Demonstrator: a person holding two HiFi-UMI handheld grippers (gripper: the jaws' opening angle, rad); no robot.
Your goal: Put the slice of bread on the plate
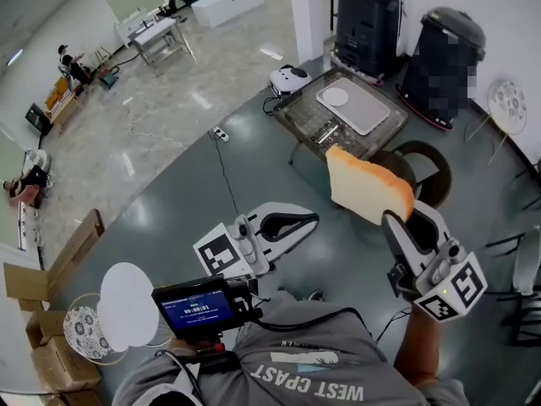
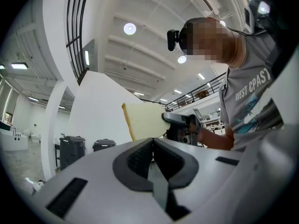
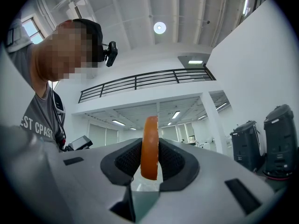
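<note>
Right gripper view | right tongs (image 3: 150,148) clamp bread slice (image 3: 150,125) | left tongs (image 2: 153,146) closed, empty

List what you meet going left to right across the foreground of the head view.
Cardboard boxes → white plate → small screen → left tool → slice of bread, gripped by the right tool.

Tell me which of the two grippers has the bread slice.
The right gripper: its jaws clamp the bread slice edge-on. The left gripper has its jaws together, empty.
</note>
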